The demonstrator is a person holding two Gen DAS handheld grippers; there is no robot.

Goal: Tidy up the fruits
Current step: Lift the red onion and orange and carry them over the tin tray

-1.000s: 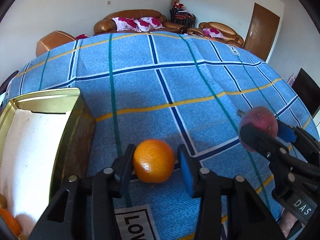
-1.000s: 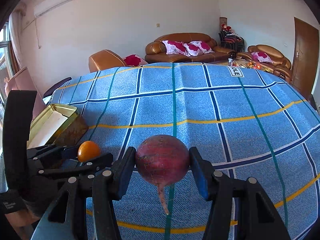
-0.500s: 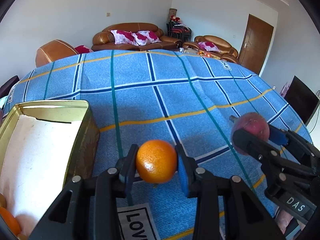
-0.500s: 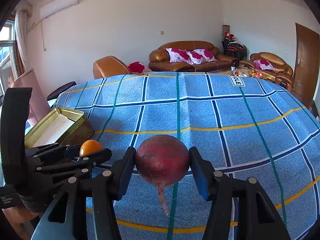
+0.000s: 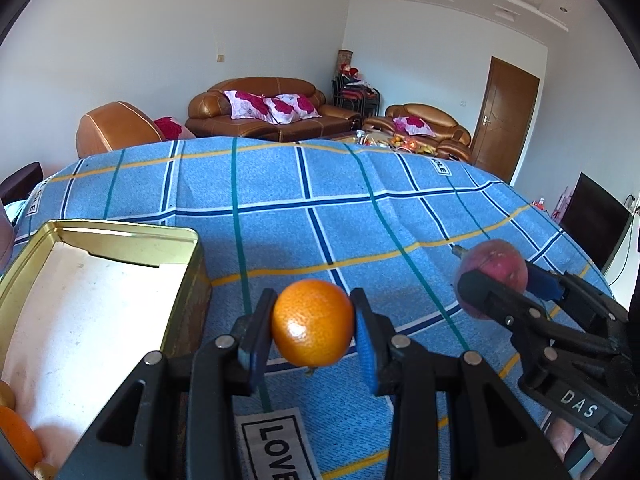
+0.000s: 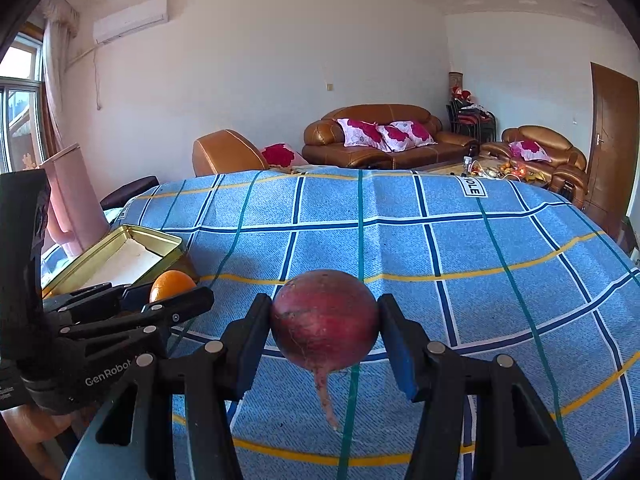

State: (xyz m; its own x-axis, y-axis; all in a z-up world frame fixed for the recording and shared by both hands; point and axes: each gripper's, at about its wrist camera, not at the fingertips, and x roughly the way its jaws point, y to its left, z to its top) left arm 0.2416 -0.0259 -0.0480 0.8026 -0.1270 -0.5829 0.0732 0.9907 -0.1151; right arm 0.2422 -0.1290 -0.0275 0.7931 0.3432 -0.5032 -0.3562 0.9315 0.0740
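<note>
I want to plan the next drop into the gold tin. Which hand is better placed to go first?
Probably left. The left gripper holds the orange right beside the gold tin; the right gripper, holding the red root vegetable, is farther away, behind the left one.

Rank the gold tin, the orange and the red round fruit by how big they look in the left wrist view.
1. gold tin, clearly largest.
2. orange.
3. red round fruit, but it sits farther from the camera and is partly hidden, so the last two are unsure.
</note>
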